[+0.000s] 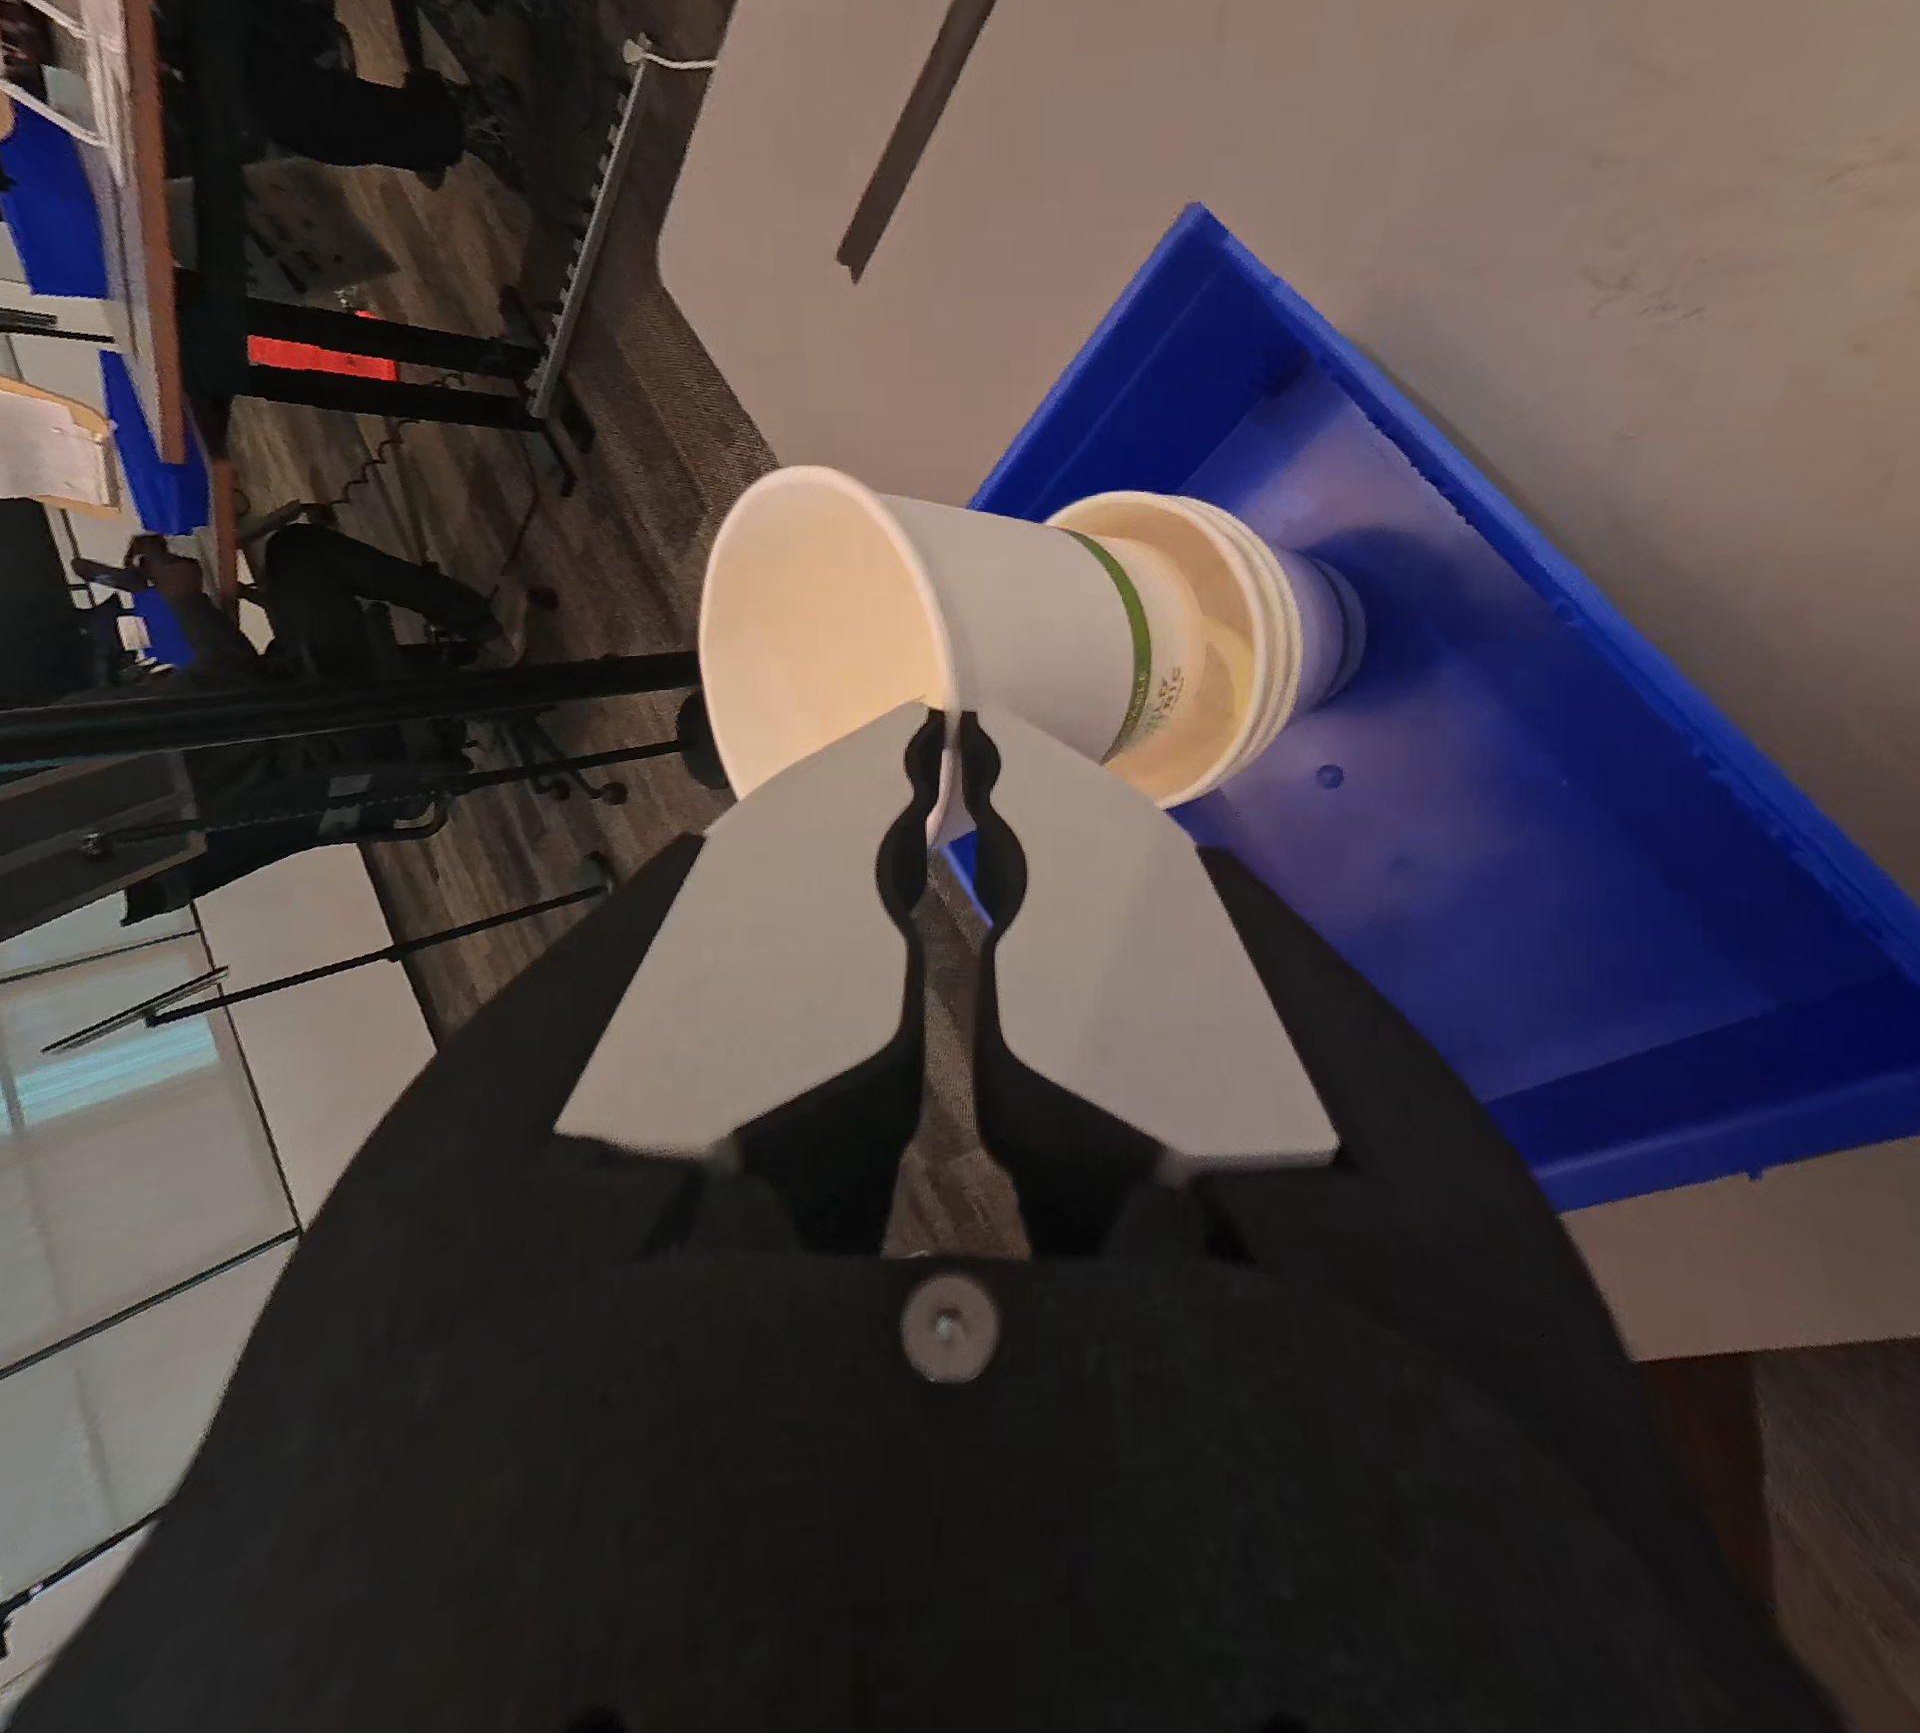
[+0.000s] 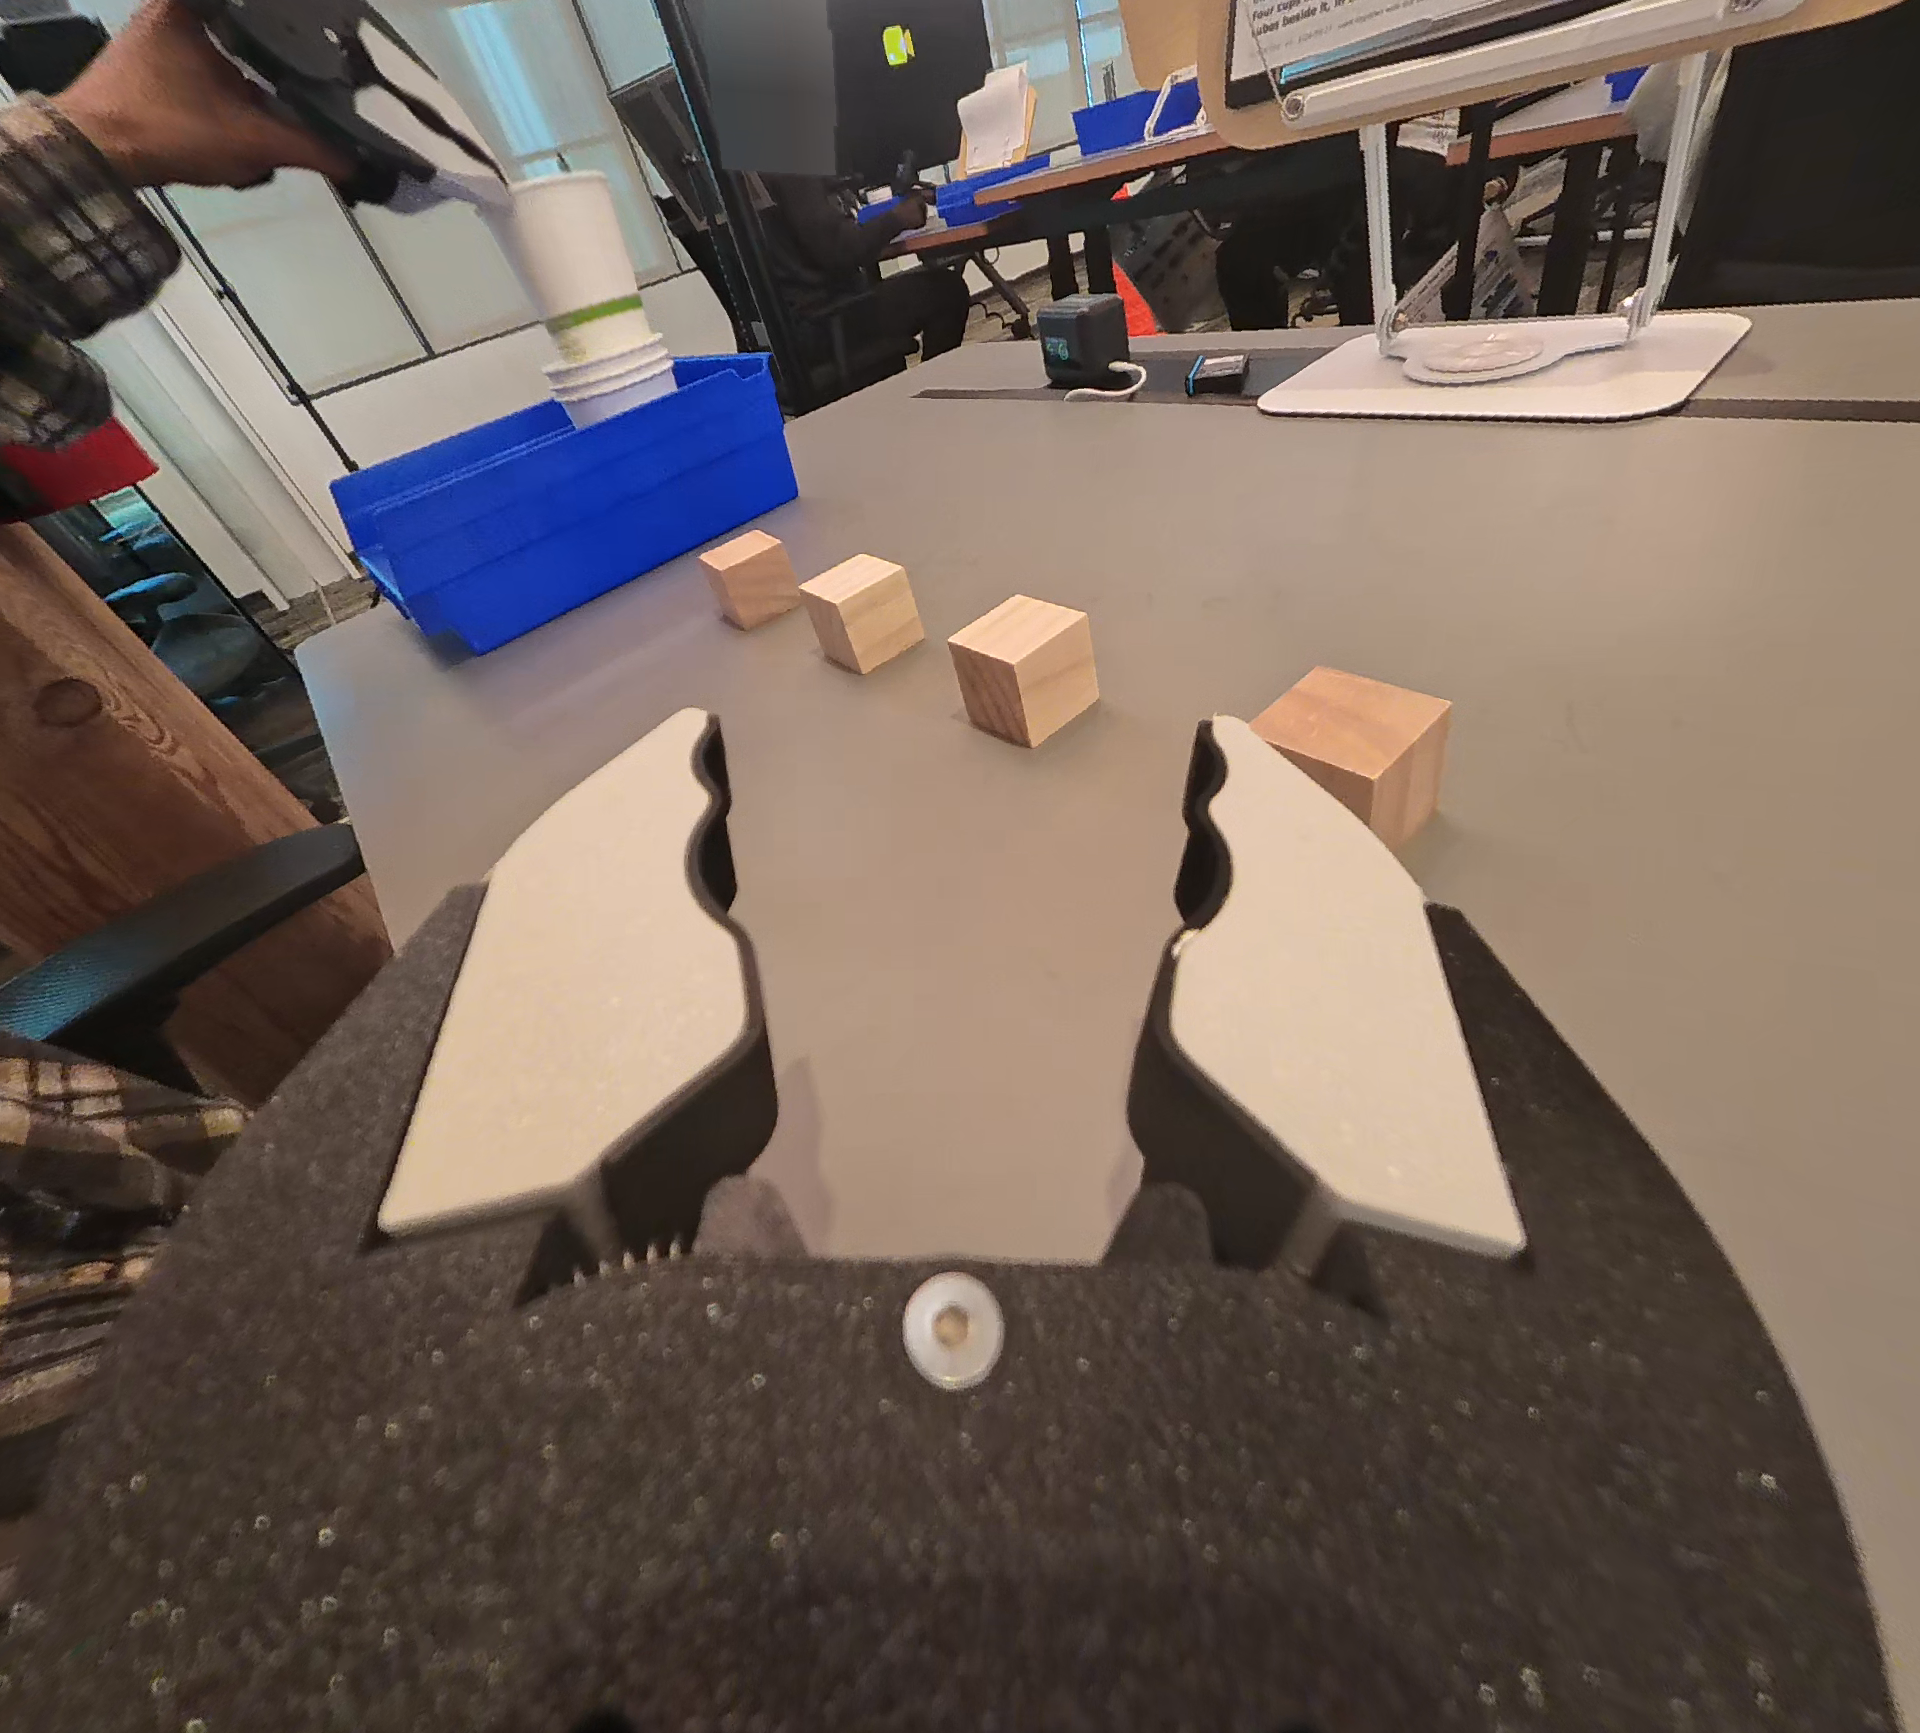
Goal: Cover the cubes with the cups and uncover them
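Here, closest in the right wrist view, the right gripper [image 2: 956, 800] floats just over the grey table [image 2: 1558, 592]. Its two fingers are wide apart and nothing is between them.

Just past the fingers sit four wooden cubes in a slanted row on the table. The nearest cube [image 2: 1361, 748] is darker brown and sits right behind the tip of the right-hand finger. The next cube [image 2: 1023, 684] is a little farther and more to the left. Then comes the third cube [image 2: 860, 611], and the fourth cube [image 2: 746, 578] is just beside it. All four are bare, with no cup on top.

Past the last cube is a blue bin [image 2: 582, 509] near the table's left edge. A stack of white cups [image 2: 608, 379] stands in it.

The left gripper [image 1: 948, 727] is pinched shut on the rim of the top cup [image 1: 997, 613]. One finger is inside the cup and one is outside. This cup has a green band near its bottom. It is pulled most of the way out of the stack [image 1: 1273, 634], but its bottom is inside the next cup.

Far back on the table stand a small black camera [image 2: 1081, 338] and a white stand [image 2: 1507, 364] holding a board with a sheet on it.
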